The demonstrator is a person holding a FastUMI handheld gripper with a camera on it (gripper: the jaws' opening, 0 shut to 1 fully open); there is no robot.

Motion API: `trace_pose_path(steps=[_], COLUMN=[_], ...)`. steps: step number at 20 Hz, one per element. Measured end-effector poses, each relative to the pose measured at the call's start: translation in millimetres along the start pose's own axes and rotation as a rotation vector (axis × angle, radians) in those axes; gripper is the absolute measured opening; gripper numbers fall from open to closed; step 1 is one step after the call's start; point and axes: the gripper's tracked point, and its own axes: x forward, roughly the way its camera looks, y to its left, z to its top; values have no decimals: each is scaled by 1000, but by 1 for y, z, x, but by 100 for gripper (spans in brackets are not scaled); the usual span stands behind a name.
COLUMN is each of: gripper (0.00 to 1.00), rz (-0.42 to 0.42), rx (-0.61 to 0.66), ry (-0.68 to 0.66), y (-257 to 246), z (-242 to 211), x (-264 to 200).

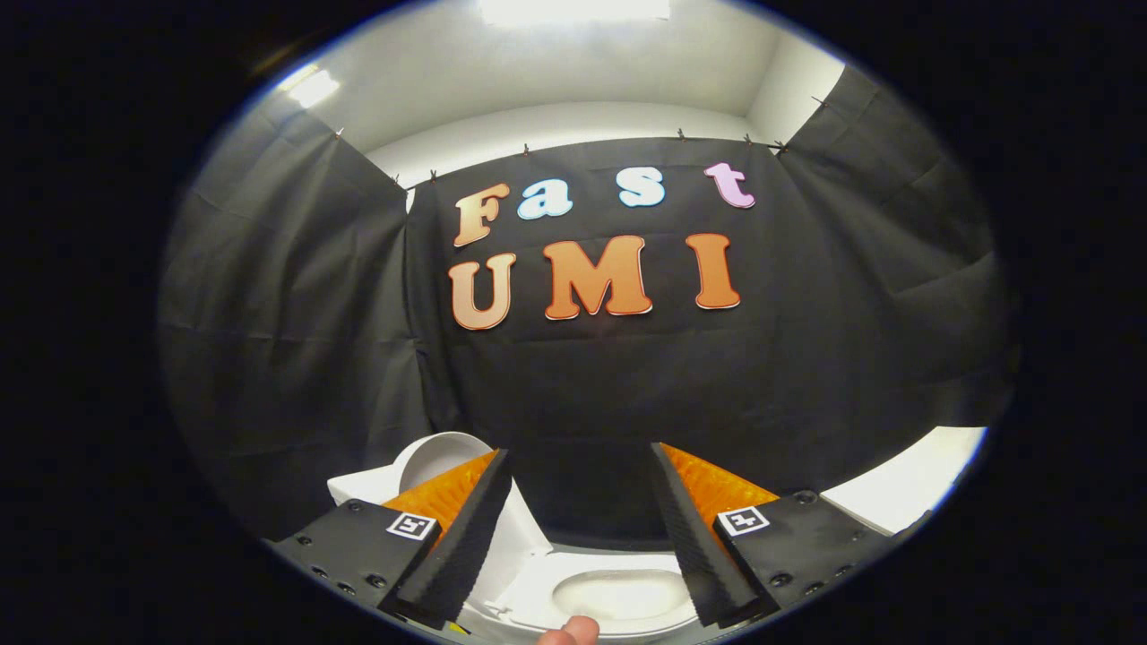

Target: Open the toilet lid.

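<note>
- We see a fingertip [570, 633] nearest, at the bottom between the fingers.
- Our gripper [582, 502] stands spread wide, its ribbed fingers clamping nothing.
- Below and between them lies the glossy toilet bowl [618, 593], its oval opening exposed.
- The rounded toilet lid [436, 457] stands raised behind the left finger.
- Beyond hangs creased black cloth [582, 394].

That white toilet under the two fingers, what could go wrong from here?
The gripper is open, its fingers spread wide with nothing between them.

1. The white toilet sits low between the fingers, largely hidden, so the approach could be misjudged.
2. A fingertip shows near the bowl and could get pinched.
3. The black cloth wall hangs just beyond and could snag.
</note>
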Motion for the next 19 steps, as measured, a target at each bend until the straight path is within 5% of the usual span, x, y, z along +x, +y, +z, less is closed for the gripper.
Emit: trace_pose_path(steps=[19], gripper=[98], rz=[-51], rx=[-50], ry=[27], y=[-37], z=[-3], x=[-28])
